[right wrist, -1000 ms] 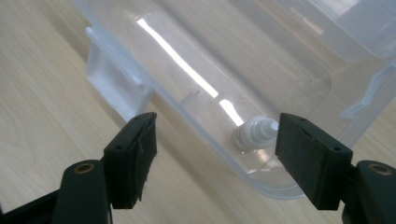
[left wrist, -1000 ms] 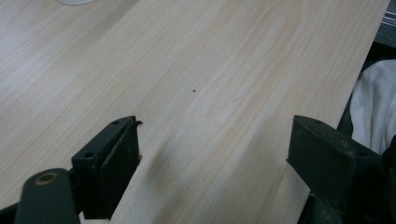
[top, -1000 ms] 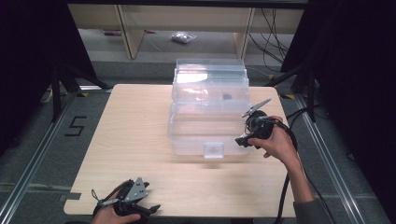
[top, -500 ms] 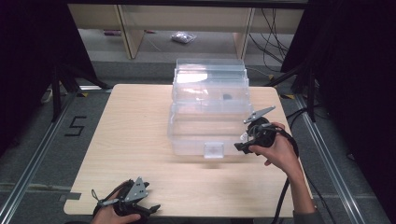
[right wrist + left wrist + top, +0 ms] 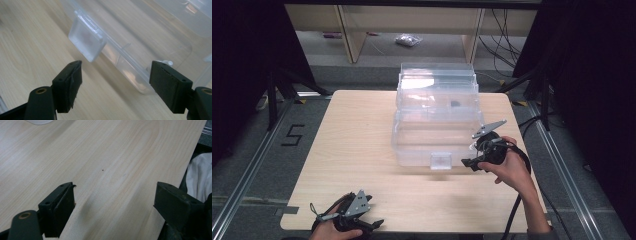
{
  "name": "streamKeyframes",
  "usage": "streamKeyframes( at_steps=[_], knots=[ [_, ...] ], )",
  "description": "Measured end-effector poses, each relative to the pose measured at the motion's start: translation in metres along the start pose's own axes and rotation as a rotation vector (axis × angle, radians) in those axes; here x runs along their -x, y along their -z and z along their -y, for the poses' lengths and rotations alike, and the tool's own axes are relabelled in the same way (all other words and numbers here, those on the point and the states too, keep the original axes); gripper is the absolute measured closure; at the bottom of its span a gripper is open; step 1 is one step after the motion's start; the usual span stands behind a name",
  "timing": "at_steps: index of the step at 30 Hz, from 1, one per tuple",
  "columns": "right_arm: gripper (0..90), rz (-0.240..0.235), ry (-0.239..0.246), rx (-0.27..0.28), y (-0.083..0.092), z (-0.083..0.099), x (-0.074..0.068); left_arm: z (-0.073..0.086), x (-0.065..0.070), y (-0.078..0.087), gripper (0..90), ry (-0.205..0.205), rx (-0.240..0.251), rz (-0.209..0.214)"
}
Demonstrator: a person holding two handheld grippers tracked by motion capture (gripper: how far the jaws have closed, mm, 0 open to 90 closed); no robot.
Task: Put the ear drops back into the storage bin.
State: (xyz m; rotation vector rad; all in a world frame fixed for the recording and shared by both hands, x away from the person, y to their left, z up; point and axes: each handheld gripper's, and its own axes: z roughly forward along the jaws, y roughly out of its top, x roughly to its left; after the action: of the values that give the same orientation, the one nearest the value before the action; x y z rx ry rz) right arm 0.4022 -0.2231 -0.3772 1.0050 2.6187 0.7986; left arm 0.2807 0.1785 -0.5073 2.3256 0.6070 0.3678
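Risk lies at the clear box [image 5: 435, 125] mid-table, its latch [image 5: 86, 45] facing the near edge. My right gripper [image 5: 115, 86] has just been widening, empty; closing off-centre could shove the box. My left gripper [image 5: 112, 205] gapes empty at the near-left corner.

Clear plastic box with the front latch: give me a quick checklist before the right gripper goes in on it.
1. Right gripper open: ok. Its jaws have just been opening, and nothing sits between them.
2. Latch in sight ahead of the jaws: ok. It lies up and left of the gap, not centred.
3. Jaws clear of the clear plastic box: ok. The near corner of the box is close ahead, with no contact seen.
4. Lid shut: cannot tell through the clear plastic.
5. Left gripper out of the way: ok. It rests open at the near edge of the table.
6. Small dark thing inside the box: cannot tell what it is.
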Motion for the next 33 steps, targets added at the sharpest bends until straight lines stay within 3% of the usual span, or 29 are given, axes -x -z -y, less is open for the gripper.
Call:
streamKeyframes(
  at_steps=[1,2,5,8,15,16,18,23,24,25,29,30,31,33],
  knots=[
    [26.3,-0.003,-0.009,-0.004,-0.001,0.0,-0.001,0.0,0.001,0.0,16.3,0.011,0.009,0.0],
    [26.1,-0.012,0.013,0.005,-0.002,0.001,-0.001,0.0,0.0,0.0,16.3,0.008,0.003,-0.001],
    [24.3,-0.02,-0.026,-0.004,-0.004,0.002,-0.005,0.0,0.0,0.0,16.3,0.01,0.004,-0.006],
    [23.2,-0.018,-0.022,0.013,-0.005,0.004,-0.007,0.0,0.0,0.0,16.3,0.01,0.004,-0.006],
    [22.2,-0.039,0.017,0.065,-0.007,0.01,-0.014,0.0,0.001,0.0,16.4,0.008,0.0,-0.001],
    [22.2,-0.047,-0.001,0.064,-0.008,0.011,-0.017,0.0,0.0,0.0,16.4,0.01,0.002,0.0],
    [22.2,-0.052,0.026,0.075,-0.011,0.012,-0.019,0.0,0.0,0.0,16.4,0.011,0.002,-0.006],
    [22.4,-0.066,0.051,0.063,-0.017,0.016,-0.026,0.0,0.001,0.0,16.4,0.01,0.003,-0.006],
    [22.3,-0.069,0.023,0.057,-0.017,0.016,-0.028,0.0,0.001,0.0,16.4,0.01,0.004,-0.006],
    [22.3,-0.061,0.052,0.074,-0.019,0.018,-0.028,0.0,0.001,0.0,16.4,0.011,0.005,-0.007],
    [22.2,-0.062,0.035,0.087,-0.022,0.021,-0.033,0.0,0.001,0.0,16.3,0.01,0.002,-0.005],
    [22.1,-0.063,0.053,0.084,-0.024,0.022,-0.034,0.0,0.001,0.0,16.4,0.012,0.008,-0.002],
    [21.8,-0.07,0.041,0.081,-0.025,0.022,-0.035,0.001,0.002,0.0,16.4,0.03,0.009,0.0],
    [21.5,-0.075,0.053,0.068,-0.029,0.024,-0.037,0.0,0.001,0.0,16.4,0.006,0.005,-0.004]
  ],
)
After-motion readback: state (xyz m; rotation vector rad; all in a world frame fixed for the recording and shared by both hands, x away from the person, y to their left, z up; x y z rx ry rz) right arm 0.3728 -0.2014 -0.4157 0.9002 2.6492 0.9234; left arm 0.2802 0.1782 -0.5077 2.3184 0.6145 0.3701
